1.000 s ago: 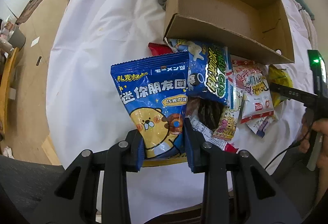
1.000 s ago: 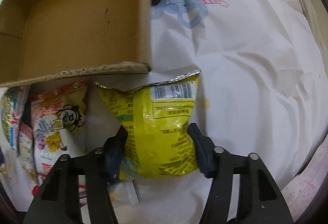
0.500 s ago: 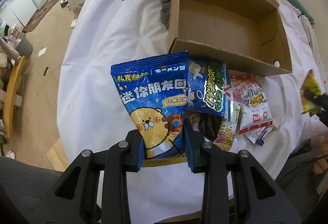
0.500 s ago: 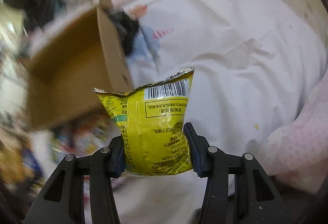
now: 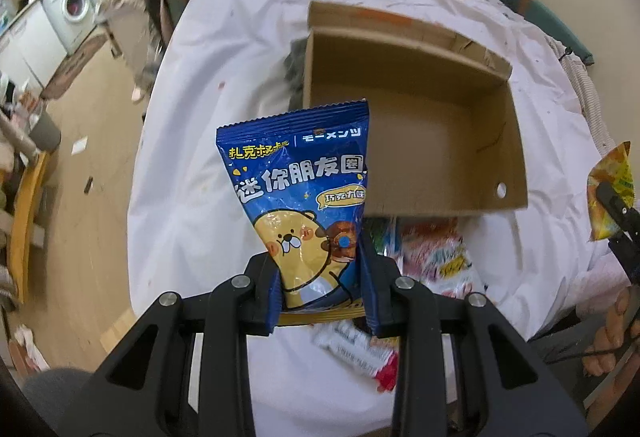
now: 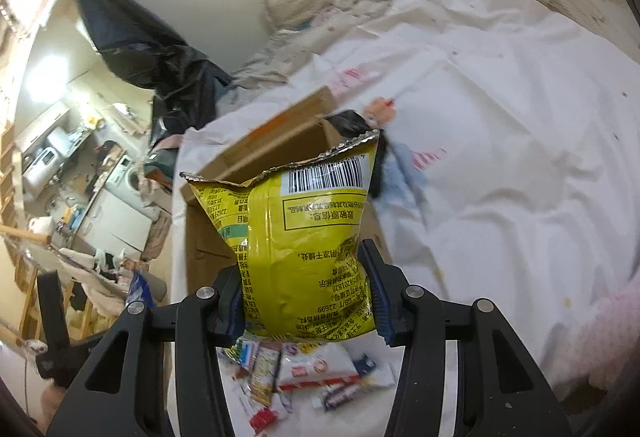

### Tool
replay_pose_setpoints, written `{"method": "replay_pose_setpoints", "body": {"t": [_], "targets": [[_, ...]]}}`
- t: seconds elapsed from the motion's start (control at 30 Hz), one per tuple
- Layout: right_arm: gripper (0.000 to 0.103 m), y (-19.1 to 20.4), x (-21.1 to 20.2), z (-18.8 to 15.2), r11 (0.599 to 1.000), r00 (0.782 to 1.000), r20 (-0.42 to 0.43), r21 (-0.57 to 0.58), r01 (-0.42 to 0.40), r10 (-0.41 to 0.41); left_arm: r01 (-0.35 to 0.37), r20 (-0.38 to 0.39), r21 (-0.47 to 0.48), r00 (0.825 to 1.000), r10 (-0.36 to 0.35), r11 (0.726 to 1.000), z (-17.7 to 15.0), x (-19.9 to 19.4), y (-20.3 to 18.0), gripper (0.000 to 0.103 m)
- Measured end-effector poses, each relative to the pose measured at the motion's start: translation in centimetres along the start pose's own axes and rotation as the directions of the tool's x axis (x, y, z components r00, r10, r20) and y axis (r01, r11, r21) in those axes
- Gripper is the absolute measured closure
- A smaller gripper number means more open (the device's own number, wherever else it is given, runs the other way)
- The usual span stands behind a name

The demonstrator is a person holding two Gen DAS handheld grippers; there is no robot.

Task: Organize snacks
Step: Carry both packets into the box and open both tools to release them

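Note:
My left gripper (image 5: pixel 322 283) is shut on a blue snack bag with a cartoon animal (image 5: pixel 304 193) and holds it in the air, in front of the near left corner of an open, empty cardboard box (image 5: pixel 420 125). My right gripper (image 6: pixel 308 293) is shut on a yellow snack bag (image 6: pixel 304 237), lifted above the table; the box (image 6: pixel 276 141) lies behind it. The yellow bag also shows at the right edge of the left wrist view (image 5: pixel 612 197). Several small snack packets (image 5: pixel 436 261) lie on the white cloth below the box, also in the right wrist view (image 6: pixel 304 373).
A white cloth (image 5: pixel 224 85) covers the round table. A dark cloth (image 5: pixel 294 65) lies by the box's left side. Off the table's left edge are the wooden floor (image 5: pixel 92 213) and a washing machine (image 5: pixel 70 7). Bedding (image 6: pixel 500 117) spreads to the right.
Both grippers have risen with their bags. The blue bag has lifted off the snack pile. The yellow bag has been lifted well above the table, and the right view now tilts toward the room.

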State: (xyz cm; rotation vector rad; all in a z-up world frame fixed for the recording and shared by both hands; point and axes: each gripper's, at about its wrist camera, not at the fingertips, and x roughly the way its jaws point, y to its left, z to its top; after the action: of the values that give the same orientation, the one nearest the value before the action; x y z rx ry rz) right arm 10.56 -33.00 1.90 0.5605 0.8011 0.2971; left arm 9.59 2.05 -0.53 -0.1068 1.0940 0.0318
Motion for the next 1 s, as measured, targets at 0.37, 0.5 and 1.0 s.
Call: {"method": "replay_pose_setpoints", "body": {"t": [0.37, 0.5, 1.0], "targets": [[0.052, 2.3, 4.6, 1.4, 0.992, 0.999, -0.015, -0.115, 0.049, -0.051, 0.022, 0.108, 0.08, 0.994, -0.031, 0.997, 5.0, 0.9, -3.1, 0.075], [0.052, 2.5, 6.5, 2.1, 0.991, 0.998, -0.036, -0.124, 0.046, -0.051, 0.044, 0.103, 0.073, 0.993, -0.051, 0.996, 6.5, 2.3, -3.6, 0.075], [0.051, 3.3, 12.9, 2.8, 0.983, 0.984, -0.147, -0.166, 0.073, -0.098, 0.086, 0.117, 0.097, 0.988, -0.097, 0.992, 7.9, 7.9, -4.3, 0.074]]}}
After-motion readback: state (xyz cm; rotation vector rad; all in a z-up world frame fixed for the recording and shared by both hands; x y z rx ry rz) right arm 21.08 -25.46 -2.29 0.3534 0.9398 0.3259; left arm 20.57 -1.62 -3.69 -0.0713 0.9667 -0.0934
